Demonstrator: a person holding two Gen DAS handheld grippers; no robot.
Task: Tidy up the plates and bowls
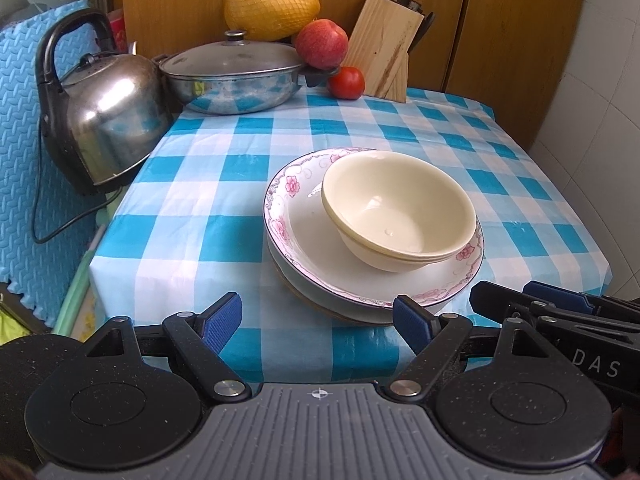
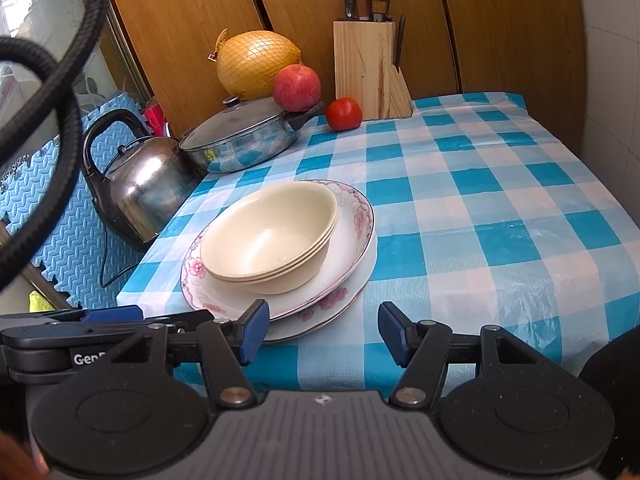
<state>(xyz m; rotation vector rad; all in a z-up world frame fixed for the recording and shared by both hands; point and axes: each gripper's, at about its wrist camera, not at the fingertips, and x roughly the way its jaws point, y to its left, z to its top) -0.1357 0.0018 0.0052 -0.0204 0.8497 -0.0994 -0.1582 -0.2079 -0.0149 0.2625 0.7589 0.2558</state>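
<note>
Three nested cream bowls (image 1: 396, 208) sit on a stack of white plates with pink flowers (image 1: 296, 236) on the blue checked tablecloth. The same bowls (image 2: 272, 236) and plates (image 2: 356, 232) show in the right wrist view. My left gripper (image 1: 318, 322) is open and empty, just in front of the plates' near rim. My right gripper (image 2: 322, 330) is open and empty, near the front right of the plate stack. The right gripper's fingers (image 1: 560, 304) also show at the right edge of the left wrist view.
A steel kettle (image 1: 108, 120) stands at the left edge with its cord hanging. A lidded steel pan (image 1: 232, 76), a netted pomelo (image 1: 272, 2), an apple (image 1: 322, 44), a tomato (image 1: 347, 82) and a wooden knife block (image 1: 384, 48) line the back. A tiled wall is on the right.
</note>
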